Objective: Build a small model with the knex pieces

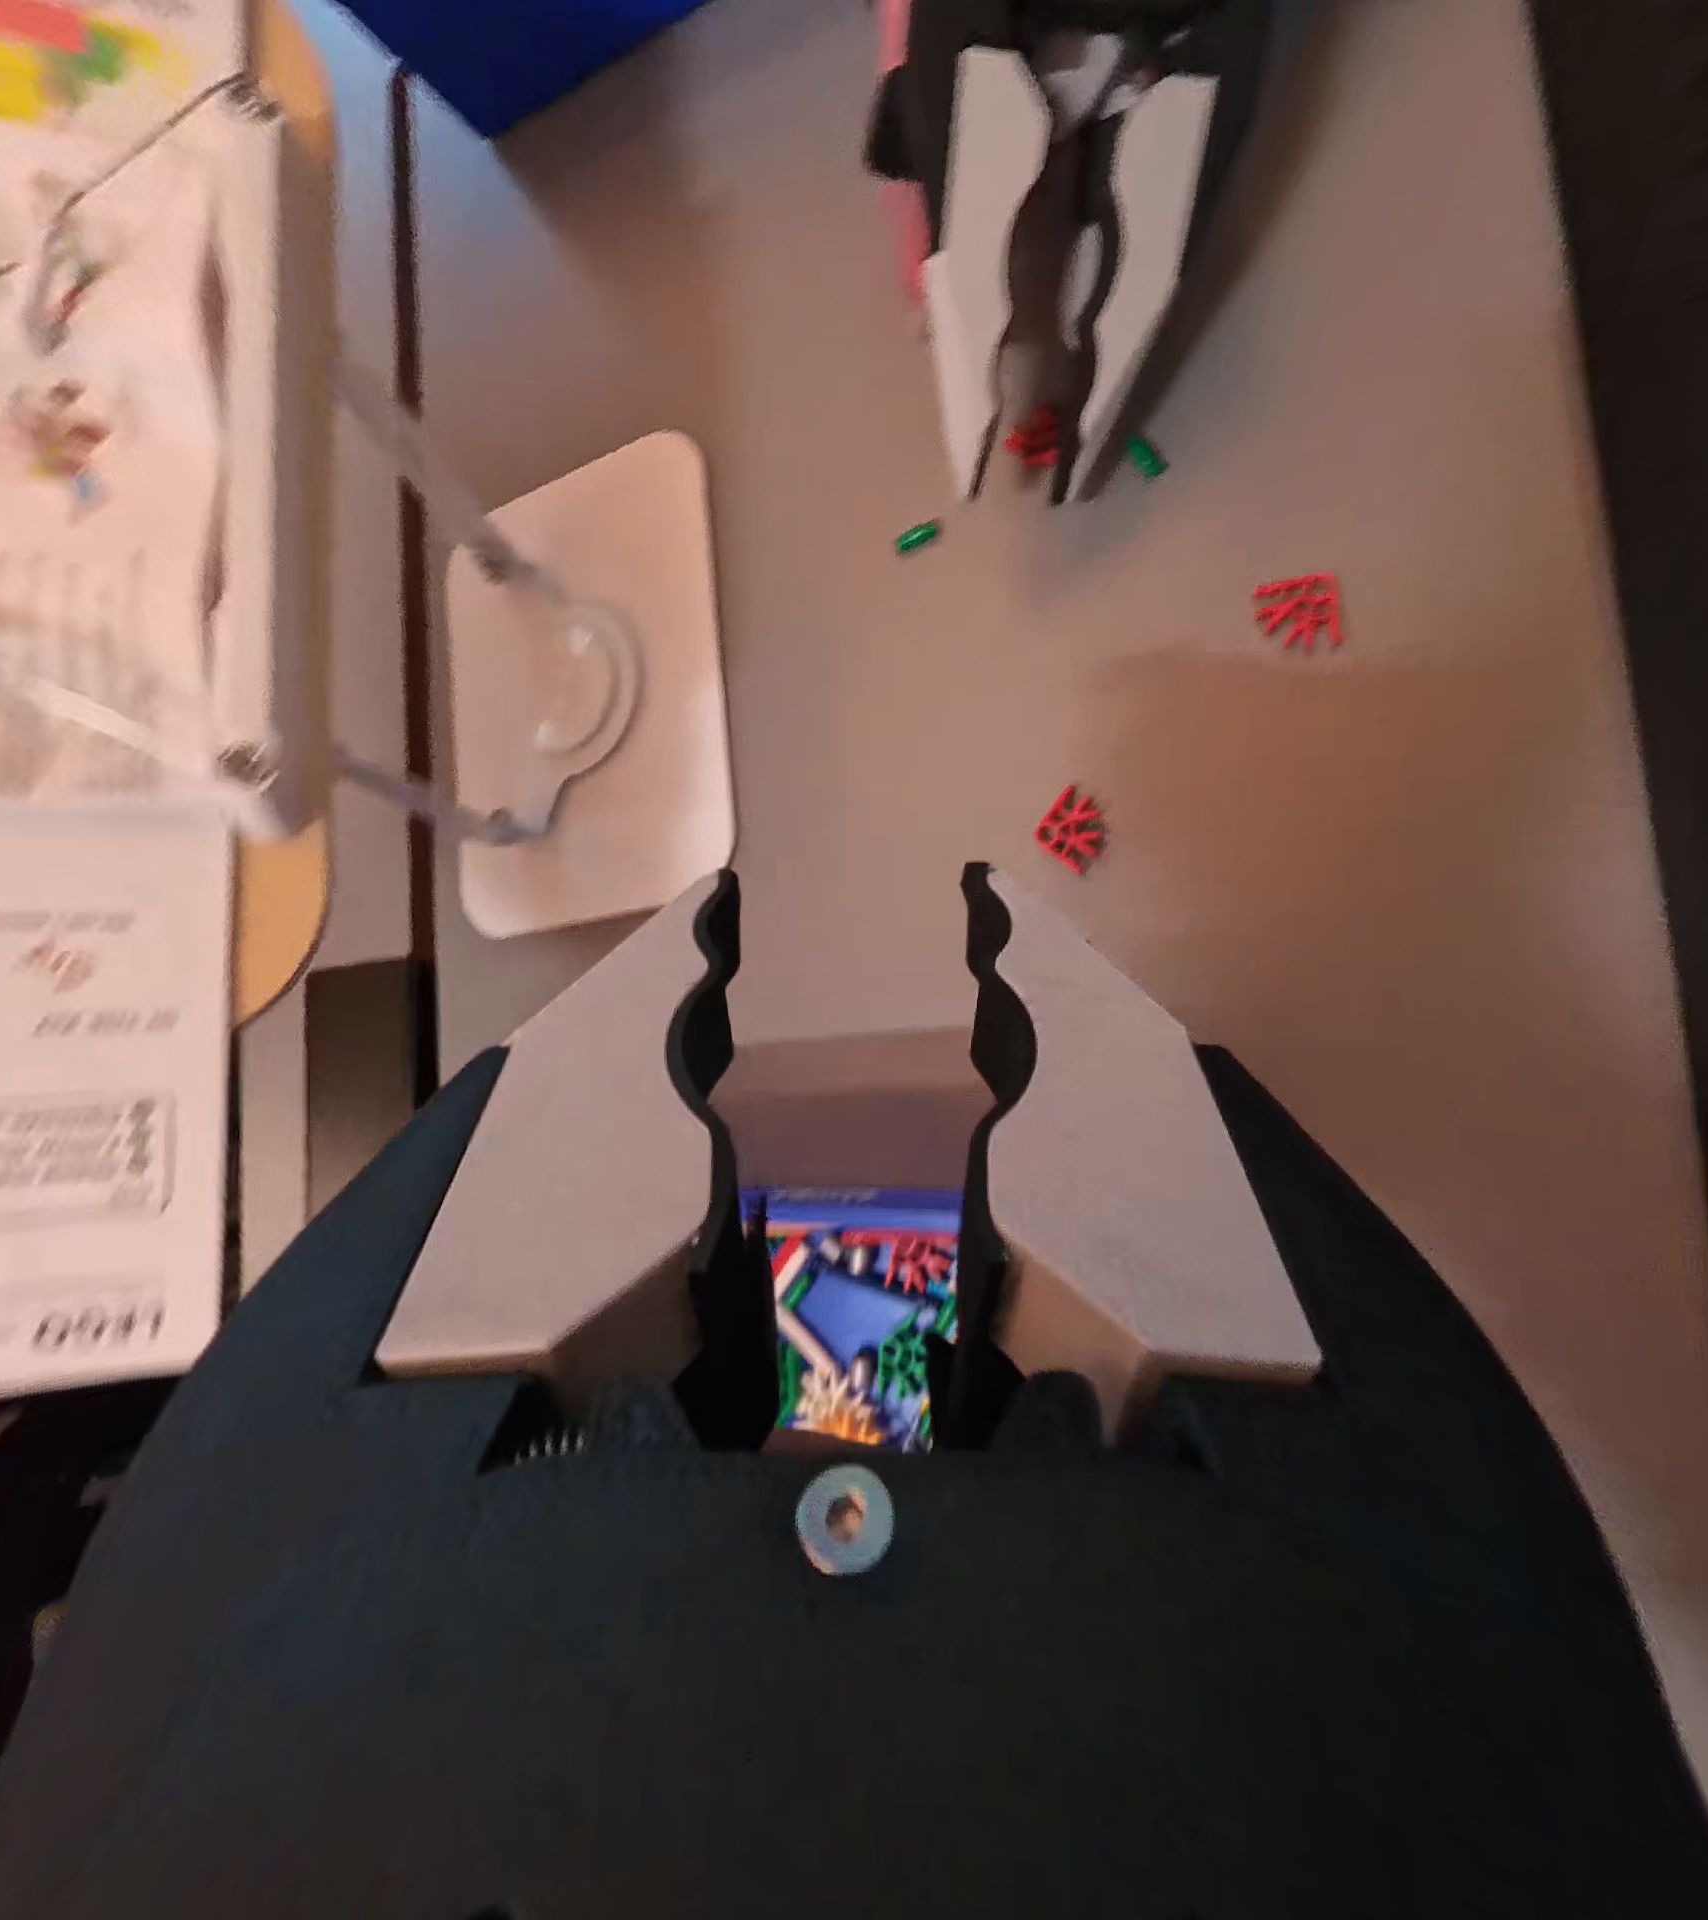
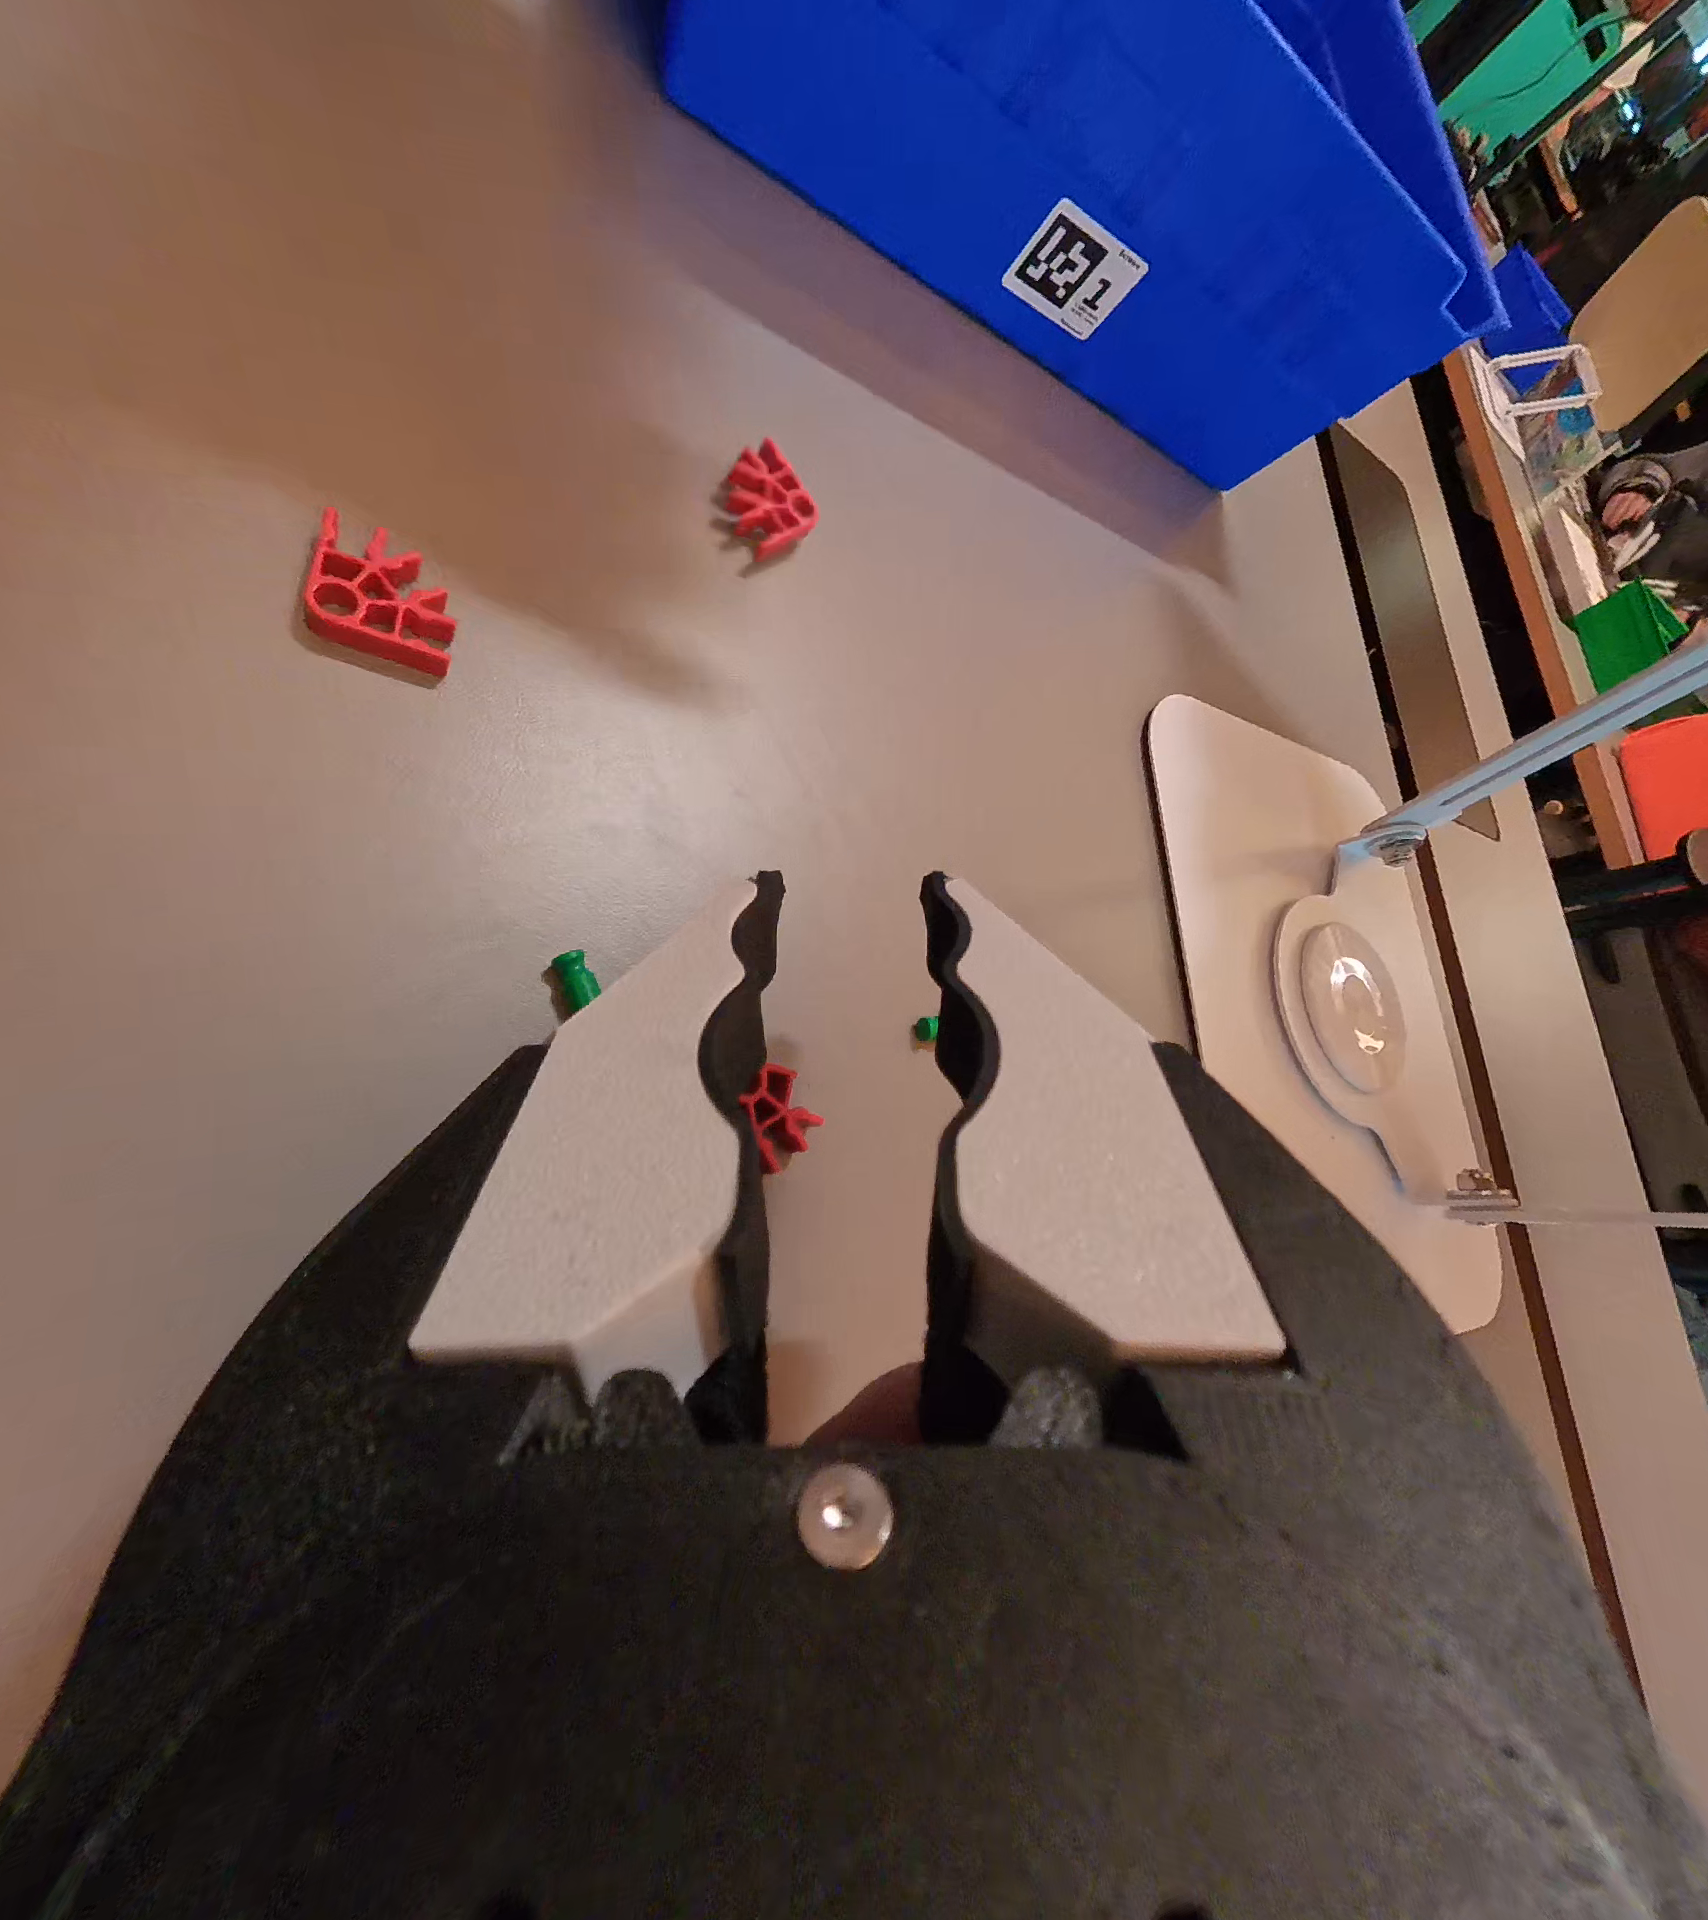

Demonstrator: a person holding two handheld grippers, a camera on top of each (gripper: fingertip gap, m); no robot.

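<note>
My left gripper [image 1: 848, 883] is open and empty above the beige table; a colourful printed box [image 1: 860, 1314] shows between its fingers, below them. My right gripper [image 2: 852, 885] is open, low over the table, with a small red connector piece [image 2: 777, 1117] lying between its fingers against the left one. Two short green rods [image 2: 575, 979] [image 2: 926, 1029] lie beside the fingers. Two more red connectors [image 2: 374, 597] [image 2: 769, 501] lie farther out. In the left wrist view the right gripper [image 1: 1037, 483] stands over a red piece [image 1: 1037, 436], with two red connectors [image 1: 1299, 611] [image 1: 1073, 828] nearer.
A blue bin [image 2: 1089, 197] with a square marker label stands at the table's far side. A white pad [image 1: 601, 675] carries a clear lens on a metal bracket [image 2: 1349, 997]. Printed instruction sheets [image 1: 50, 623] stand at the left. The table edge [image 2: 1515, 1195] runs along the right.
</note>
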